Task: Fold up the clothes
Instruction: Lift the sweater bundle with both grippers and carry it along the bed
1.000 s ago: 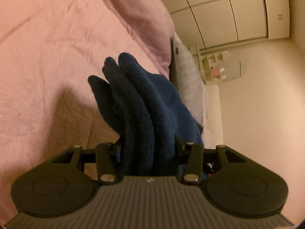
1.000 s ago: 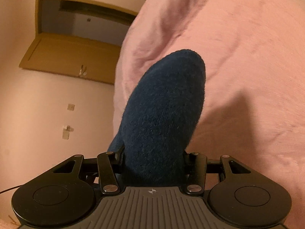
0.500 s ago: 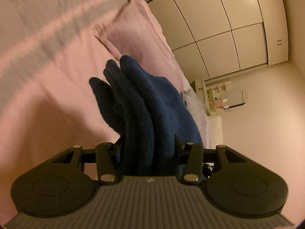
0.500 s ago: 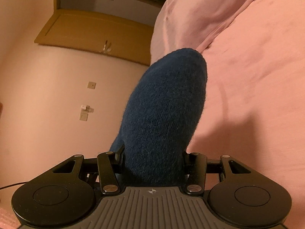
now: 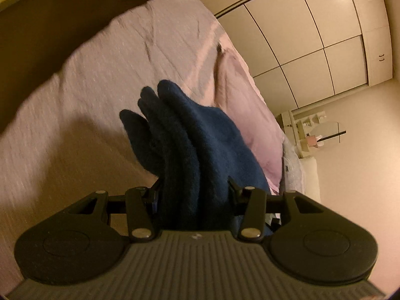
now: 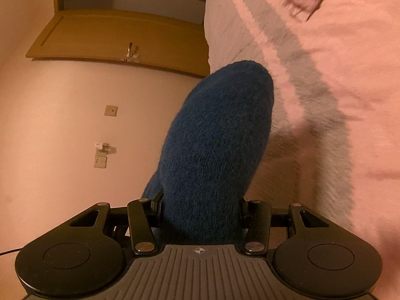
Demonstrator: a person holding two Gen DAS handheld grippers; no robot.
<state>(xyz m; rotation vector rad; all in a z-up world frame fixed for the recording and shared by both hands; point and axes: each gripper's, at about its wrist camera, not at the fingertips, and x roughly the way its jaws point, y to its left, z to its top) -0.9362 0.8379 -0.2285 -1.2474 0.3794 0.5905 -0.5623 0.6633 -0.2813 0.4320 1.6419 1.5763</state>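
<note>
A pink-covered bed (image 5: 105, 80) is lying under both hands, while a bunched navy fleece garment (image 5: 200, 150) is hanging above it, clamped at one part between the left gripper (image 5: 195, 195) fingers and at another between the right gripper (image 6: 200, 207) fingers.

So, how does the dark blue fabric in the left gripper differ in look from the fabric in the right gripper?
In the left gripper, the dark blue fabric bunches into several narrow folds with separate tips. In the right gripper, the dark blue fabric forms one broad, smooth, rounded lobe. The left bunch leans to the left; the right lobe leans to the right. Both are fuzzy, clamped between the fingers, above the pink bedding.
</note>
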